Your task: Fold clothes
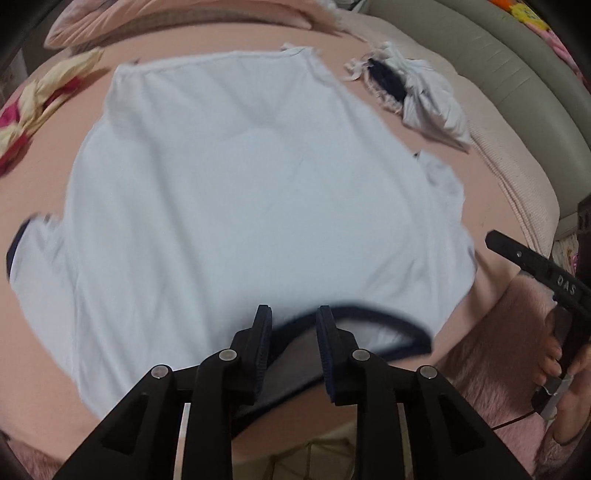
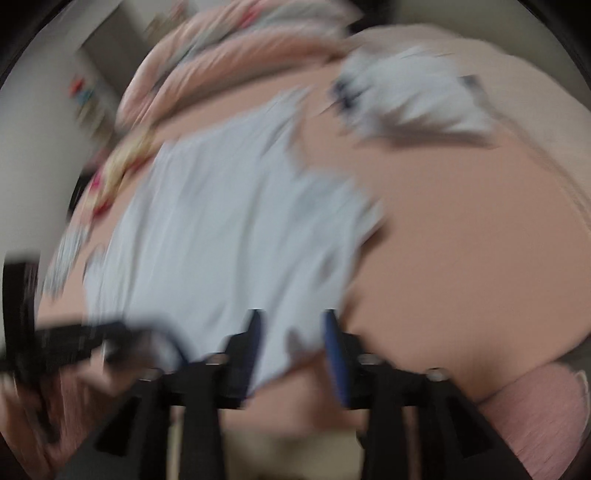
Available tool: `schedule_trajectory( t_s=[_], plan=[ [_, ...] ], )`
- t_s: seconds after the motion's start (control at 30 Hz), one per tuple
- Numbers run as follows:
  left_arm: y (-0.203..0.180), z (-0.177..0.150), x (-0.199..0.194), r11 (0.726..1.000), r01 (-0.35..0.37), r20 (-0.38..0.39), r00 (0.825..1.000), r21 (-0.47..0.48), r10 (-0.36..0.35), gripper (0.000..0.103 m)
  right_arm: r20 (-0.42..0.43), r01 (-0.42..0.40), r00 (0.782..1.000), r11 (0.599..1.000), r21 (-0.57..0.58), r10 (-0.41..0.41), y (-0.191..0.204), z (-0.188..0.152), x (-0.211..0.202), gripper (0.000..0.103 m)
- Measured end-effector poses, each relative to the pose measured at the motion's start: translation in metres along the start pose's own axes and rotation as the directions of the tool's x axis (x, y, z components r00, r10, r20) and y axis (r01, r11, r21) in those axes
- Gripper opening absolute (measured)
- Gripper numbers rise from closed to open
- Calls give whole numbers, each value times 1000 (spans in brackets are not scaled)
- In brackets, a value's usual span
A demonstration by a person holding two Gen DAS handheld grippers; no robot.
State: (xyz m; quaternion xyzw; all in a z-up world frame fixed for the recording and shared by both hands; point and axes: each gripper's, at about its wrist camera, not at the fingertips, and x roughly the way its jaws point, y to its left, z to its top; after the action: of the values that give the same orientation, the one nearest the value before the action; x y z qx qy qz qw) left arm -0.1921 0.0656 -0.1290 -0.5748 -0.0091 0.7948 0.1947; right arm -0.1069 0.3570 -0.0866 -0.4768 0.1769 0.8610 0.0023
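Note:
A pale white T-shirt (image 1: 258,192) with navy trim lies spread flat on the pink bed sheet (image 1: 491,206), its navy collar (image 1: 369,314) nearest me. My left gripper (image 1: 293,314) is open just above the collar, and the trim passes through the gap between its fingers. In the left wrist view my right gripper (image 1: 535,273) is off to the right of the shirt, held by a hand (image 1: 557,365). The right wrist view is badly blurred. There my right gripper (image 2: 293,317) stands open over the shirt's (image 2: 221,229) near right corner, with my left gripper (image 2: 74,343) at the left edge.
A crumpled white and navy garment (image 1: 410,92) lies at the far right of the bed. A yellow and red floral cloth (image 1: 40,103) sits at the far left. Pink bedding (image 1: 166,18) is bunched at the head. A grey padded edge (image 1: 480,40) runs behind.

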Motion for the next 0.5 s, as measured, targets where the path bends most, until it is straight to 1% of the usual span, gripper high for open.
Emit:
schedule_trajectory(
  t_s=[0.03,0.1,0.17,0.23,0.27,0.3,0.33,0.37,0.43,0.5],
  plan=[
    [-7,7,3,1000,13,2,1000,10,-13,22,2,7,1000,999,32,-7,-6,7,3,57],
    [-17,19,11,999,37,-7,999,26,-37,22,-35,13,999,998,69,-11,-12,16,18,57],
    [-25,29,25,998,56,-23,998,40,-55,22,-74,-11,997,996,85,18,-15,25,36,57],
    [-32,36,37,996,72,-36,997,51,-70,22,-100,-60,993,994,96,70,-19,34,60,57],
    [-36,37,40,995,78,-42,996,56,-76,22,-93,-70,993,993,91,78,-17,37,65,50],
    [-36,34,35,995,86,-45,995,58,-83,22,-79,-72,994,995,68,77,-12,41,68,23],
    [-34,31,35,994,94,-49,995,52,-91,22,-79,-63,995,997,43,67,-7,46,69,8],
    [-33,29,35,994,101,-54,994,46,-99,22,-52,-35,998,999,25,36,-7,48,60,4],
    [-29,29,38,993,114,-60,992,30,-112,22,4,23,1000,1000,-9,-23,-6,52,44,4],
    [-26,29,40,991,134,-58,989,28,-133,22,62,83,995,996,-39,-80,-6,57,27,4]
  ],
)
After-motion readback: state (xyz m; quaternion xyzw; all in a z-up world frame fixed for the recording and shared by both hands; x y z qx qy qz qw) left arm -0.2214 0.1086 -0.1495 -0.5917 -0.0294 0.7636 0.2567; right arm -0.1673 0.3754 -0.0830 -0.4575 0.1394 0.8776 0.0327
